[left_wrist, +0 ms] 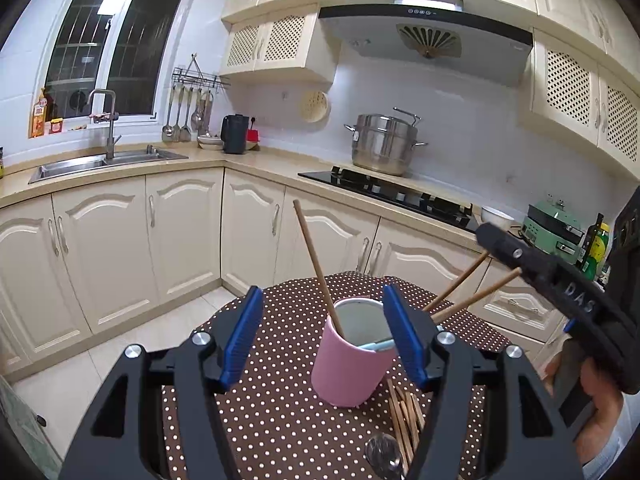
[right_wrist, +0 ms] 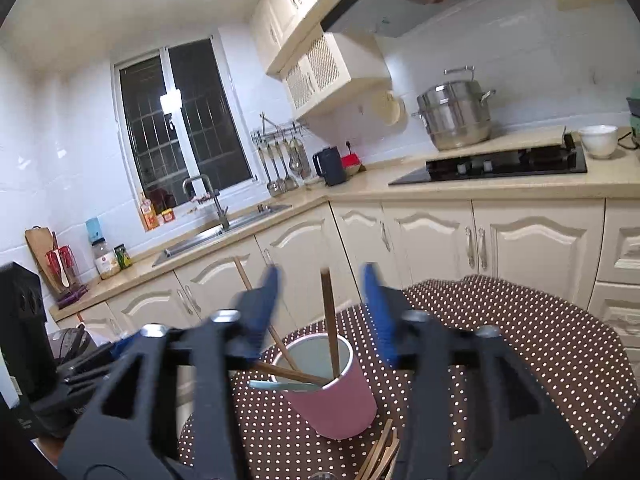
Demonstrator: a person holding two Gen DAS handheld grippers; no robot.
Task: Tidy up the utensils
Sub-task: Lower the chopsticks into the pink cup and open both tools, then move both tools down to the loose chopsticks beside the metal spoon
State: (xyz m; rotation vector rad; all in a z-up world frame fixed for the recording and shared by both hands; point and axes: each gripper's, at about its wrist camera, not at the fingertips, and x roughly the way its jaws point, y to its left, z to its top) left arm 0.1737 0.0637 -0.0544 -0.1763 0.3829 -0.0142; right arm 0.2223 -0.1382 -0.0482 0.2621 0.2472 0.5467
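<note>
A pink cup [left_wrist: 346, 368] [right_wrist: 336, 400] stands on the brown polka-dot table [left_wrist: 280, 420]. Three wooden chopsticks lean in it: one up to the left [left_wrist: 316, 264], two out to the right [left_wrist: 472, 292]. A pale blue utensil handle [left_wrist: 376, 345] rests on its rim. My left gripper [left_wrist: 324, 334] is open, its blue pads either side of the cup without touching it. My right gripper [right_wrist: 322, 306] is open just above the cup, with one upright chopstick [right_wrist: 330, 320] free between its pads. More chopsticks [left_wrist: 404, 412] and a metal spoon [left_wrist: 384, 456] lie in front of the cup.
The right gripper's black body [left_wrist: 552, 280] and the hand holding it reach in from the right. Cream cabinets [left_wrist: 180, 240] ring the small table. On the counter are a hob [left_wrist: 392, 192], a steel pot [left_wrist: 382, 146], a sink [left_wrist: 104, 162] and a white bowl [right_wrist: 598, 140].
</note>
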